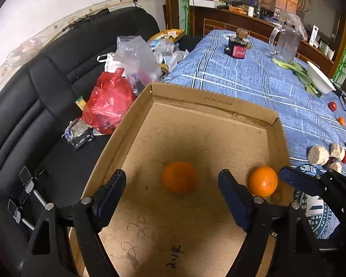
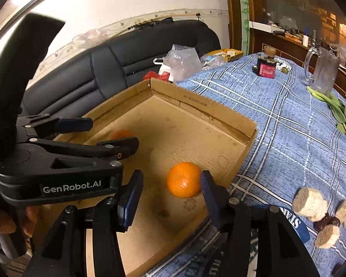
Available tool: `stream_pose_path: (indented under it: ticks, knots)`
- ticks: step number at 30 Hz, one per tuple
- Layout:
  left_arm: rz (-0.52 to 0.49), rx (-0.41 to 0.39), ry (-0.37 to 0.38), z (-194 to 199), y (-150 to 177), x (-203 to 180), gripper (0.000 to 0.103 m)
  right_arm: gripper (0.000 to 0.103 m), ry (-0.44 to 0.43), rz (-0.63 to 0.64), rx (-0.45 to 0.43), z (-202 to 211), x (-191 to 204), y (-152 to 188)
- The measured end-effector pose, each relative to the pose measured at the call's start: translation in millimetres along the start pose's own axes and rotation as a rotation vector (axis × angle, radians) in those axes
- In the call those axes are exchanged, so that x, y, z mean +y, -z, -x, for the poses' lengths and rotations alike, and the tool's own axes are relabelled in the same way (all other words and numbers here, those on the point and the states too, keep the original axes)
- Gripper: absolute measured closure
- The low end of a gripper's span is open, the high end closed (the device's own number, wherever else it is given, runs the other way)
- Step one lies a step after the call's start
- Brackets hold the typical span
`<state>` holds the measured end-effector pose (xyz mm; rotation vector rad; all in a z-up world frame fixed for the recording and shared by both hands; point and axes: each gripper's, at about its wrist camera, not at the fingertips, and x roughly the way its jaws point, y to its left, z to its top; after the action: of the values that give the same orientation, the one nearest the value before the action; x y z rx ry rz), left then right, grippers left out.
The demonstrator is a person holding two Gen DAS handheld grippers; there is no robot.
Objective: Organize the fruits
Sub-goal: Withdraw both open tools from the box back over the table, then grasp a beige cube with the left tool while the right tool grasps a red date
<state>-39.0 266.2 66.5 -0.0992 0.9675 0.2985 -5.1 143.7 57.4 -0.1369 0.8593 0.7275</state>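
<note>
In the left wrist view the left gripper (image 1: 171, 199) has its two blue-padded fingers (image 1: 109, 194) spread wide with nothing pressed between them; an orange (image 1: 179, 177) lies on the floor of the cardboard box (image 1: 191, 102) in the gap, at lower centre of the frame, clear of both pads and slightly blurred; the right gripper (image 2: 169, 194), seen in its own view at lower centre, also stands parted, and a second orange (image 2: 183, 179) sits between its fingers (image 2: 130, 202), close against the right-hand pad, though I cannot tell whether it touches; neither fruit is gripped; I judge these oranges firm, round and moderately light, with a dimpled skin that gives fair friction but a shape that rolls freely on the flat cardboard, so the safest hold is across the widest middle, pads on opposite sides, with gentle pressure to avoid bruising; counting outward: two oranges in the box, one box, open-topped and shallow-walled, resting on the table (image 2: 288, 127) under a blue plaid cloth; at the right edge of the left wrist view lie several small red and orange fruits (image 1: 341, 121), too small to count surely, beside about four pale round cakes (image 2: 309, 204); farther back stand one glass mug (image 2: 323, 71) and one dark bottle (image 2: 267, 63); a black sofa (image 2: 103, 69) fills the upper left.
</note>
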Motion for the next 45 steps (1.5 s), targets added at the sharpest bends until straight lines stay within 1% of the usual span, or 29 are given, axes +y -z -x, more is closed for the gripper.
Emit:
stream_pose_path:
  ticks: [3,5,8,11,13,18,21,23,25,32,40,45]
  knots:
    - [-0.019,-0.04,-0.017,12,5,-7,0.021,0.04,0.013,-0.017,-0.028,15,-2,4]
    - [-0.022,-0.056,-0.007,18,7,-13,0.021,0.039,0.023,-0.026,-0.043,24,-6,7]
    - [-0.019,-0.068,0.022,26,11,-21,0.021,0.038,0.037,-0.056,-0.058,39,-15,14]
    - [-0.029,-0.085,0.043,35,16,-34,0.021,0.037,0.074,-0.07,-0.07,51,-24,21]
    - [-0.036,-0.099,0.058,41,20,-44,0.021,0.035,0.091,-0.086,-0.078,61,-33,28]
    - [-0.07,-0.109,0.113,52,27,-71,0.021,0.034,0.136,-0.149,-0.102,88,-60,50]
    - [-0.098,-0.115,0.149,56,31,-89,0.021,0.034,0.185,-0.18,-0.103,105,-80,66]
    - [-0.121,-0.111,0.164,57,34,-102,0.021,0.034,0.22,-0.213,-0.107,115,-96,78]
    - [-0.131,-0.098,0.201,55,36,-115,0.021,0.034,0.239,-0.243,-0.109,125,-110,88]
    - [-0.179,-0.06,0.267,46,42,-162,0.021,0.034,0.303,-0.328,-0.123,156,-152,119]
    - [-0.218,-0.029,0.308,38,47,-204,0.021,0.034,0.343,-0.361,-0.128,172,-176,140]
    - [-0.233,-0.016,0.302,30,47,-225,0.021,0.034,0.35,-0.372,-0.125,176,-187,148]
